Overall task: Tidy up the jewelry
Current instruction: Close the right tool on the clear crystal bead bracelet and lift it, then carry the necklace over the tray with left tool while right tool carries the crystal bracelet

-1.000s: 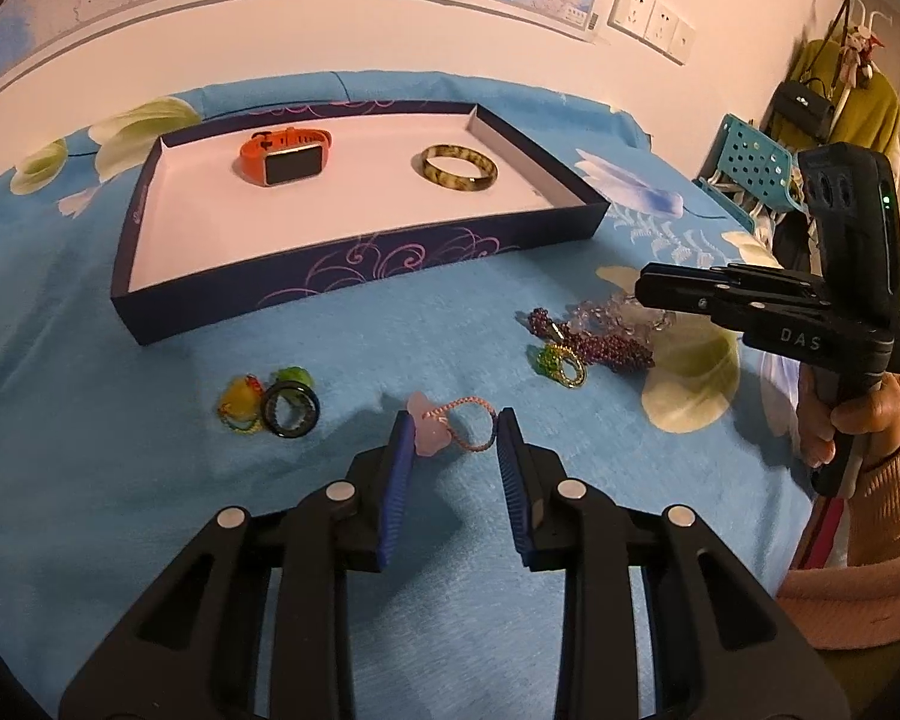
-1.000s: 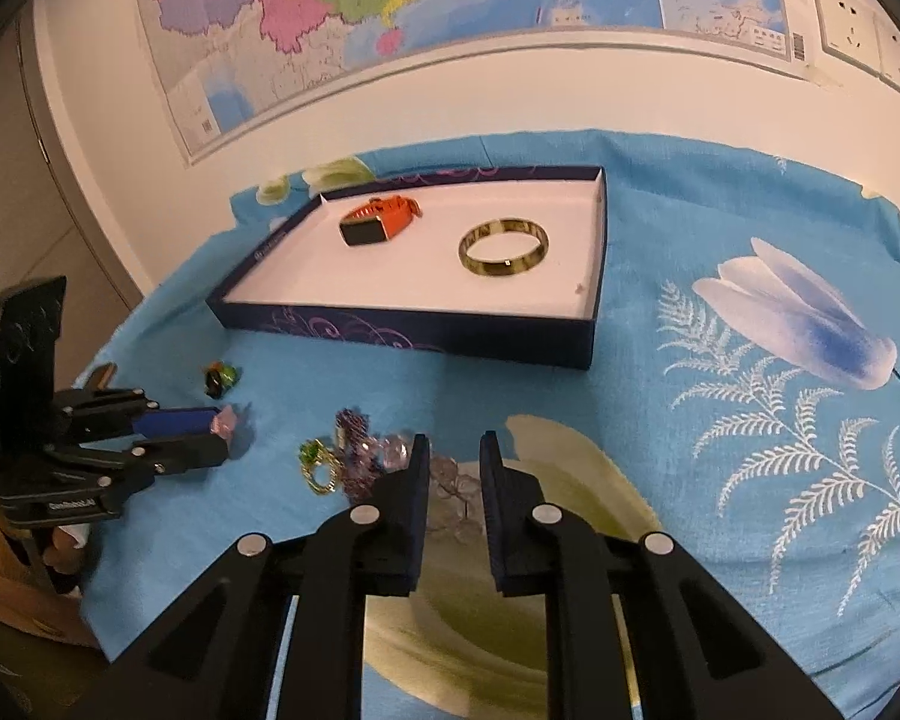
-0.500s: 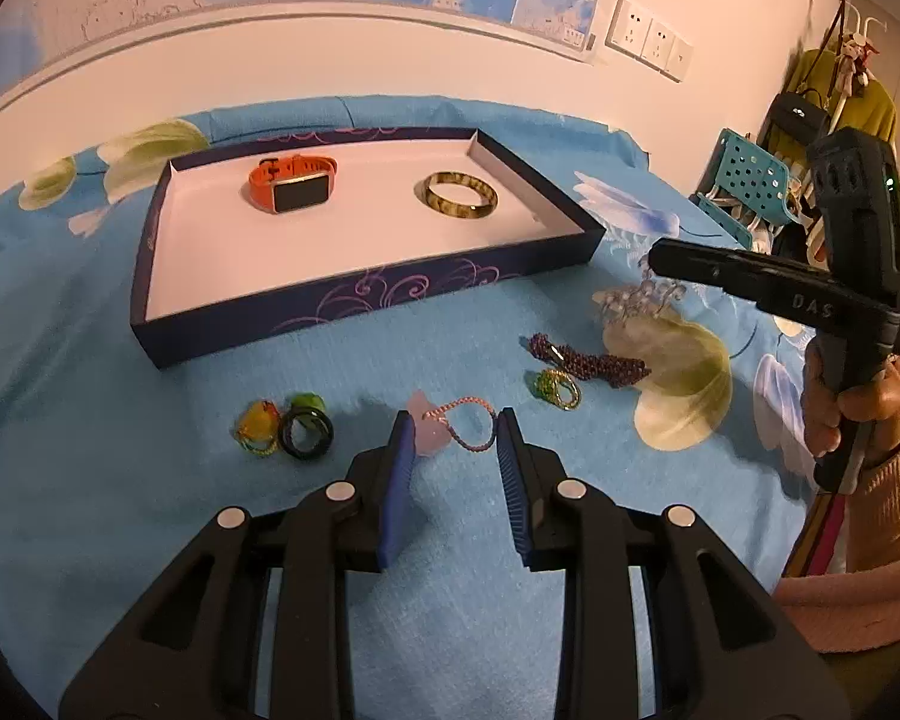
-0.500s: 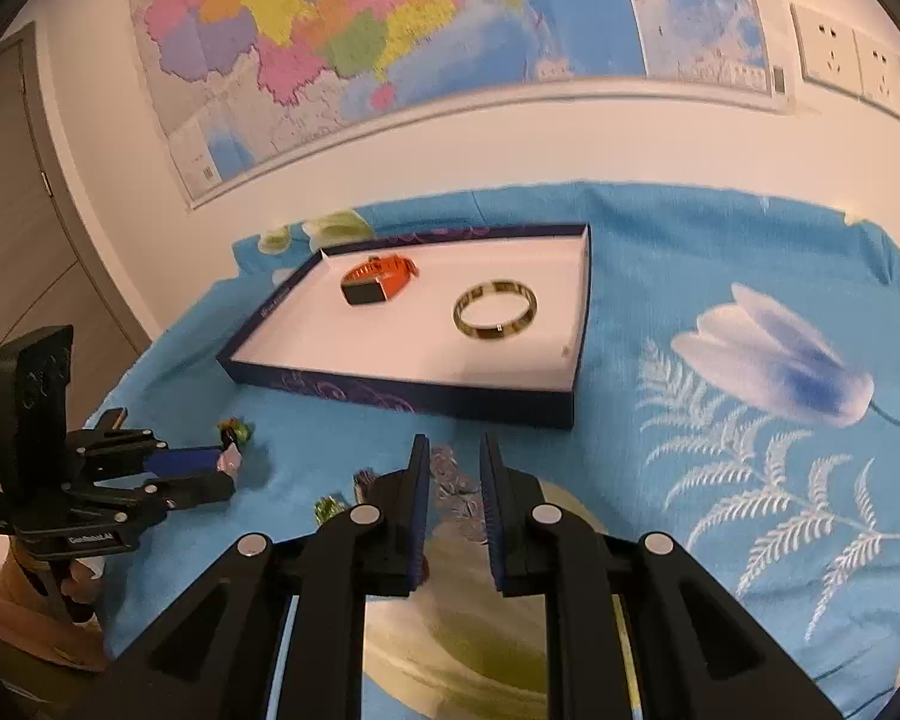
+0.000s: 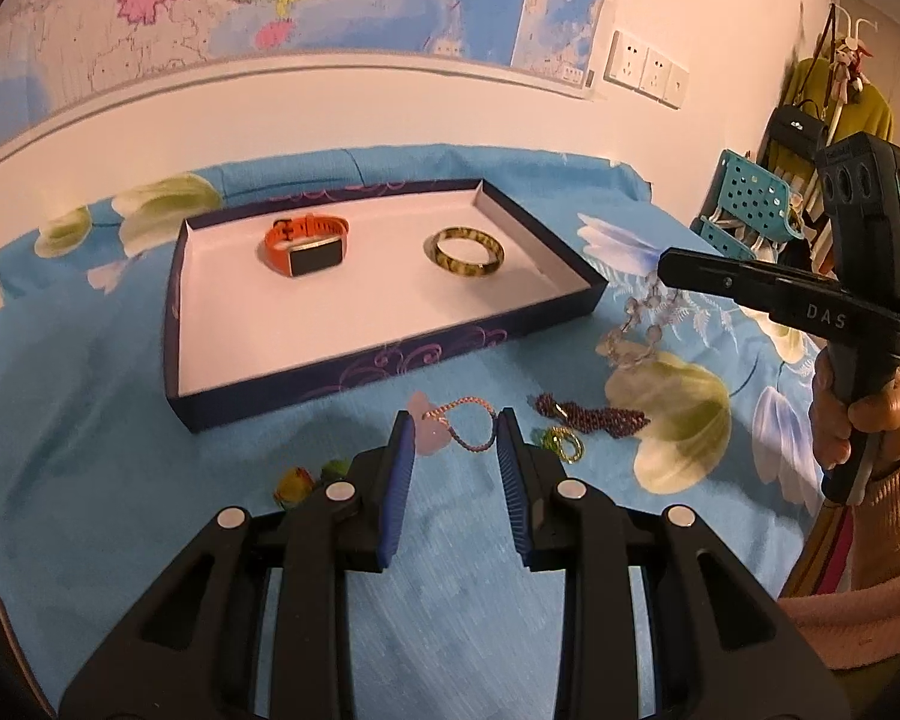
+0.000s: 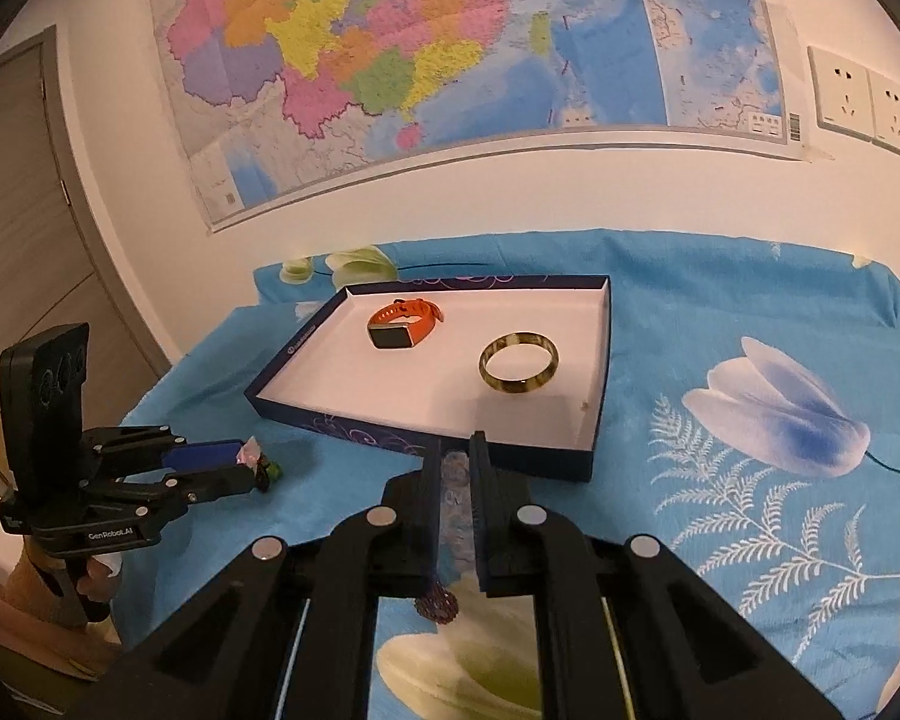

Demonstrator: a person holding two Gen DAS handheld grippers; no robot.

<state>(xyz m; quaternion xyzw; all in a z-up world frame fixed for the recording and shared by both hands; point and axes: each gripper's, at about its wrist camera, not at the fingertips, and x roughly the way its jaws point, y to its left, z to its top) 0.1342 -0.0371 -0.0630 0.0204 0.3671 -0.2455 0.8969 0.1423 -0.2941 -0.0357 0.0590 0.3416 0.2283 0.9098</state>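
Right gripper clamping clear crystal bead bracelet, dangling it toward dark-blue cardboard tray; left gripper gaping, straddling pink braided cord bracelet for pickup.

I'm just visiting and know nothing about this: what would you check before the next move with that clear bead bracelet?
1. Right gripper shut on the clear bead bracelet: ok, beads sit between its fingers.
2. Bracelet lifted off the cloth: ok, it dangles in the left wrist view.
3. Free space in the tray: ok, bare floor near the bangle and orange watch.
4. Bracelet snagged on the purple chain: cannot tell.
5. Left gripper out of the way: ok, open around the pink cord bracelet, beside the tray.
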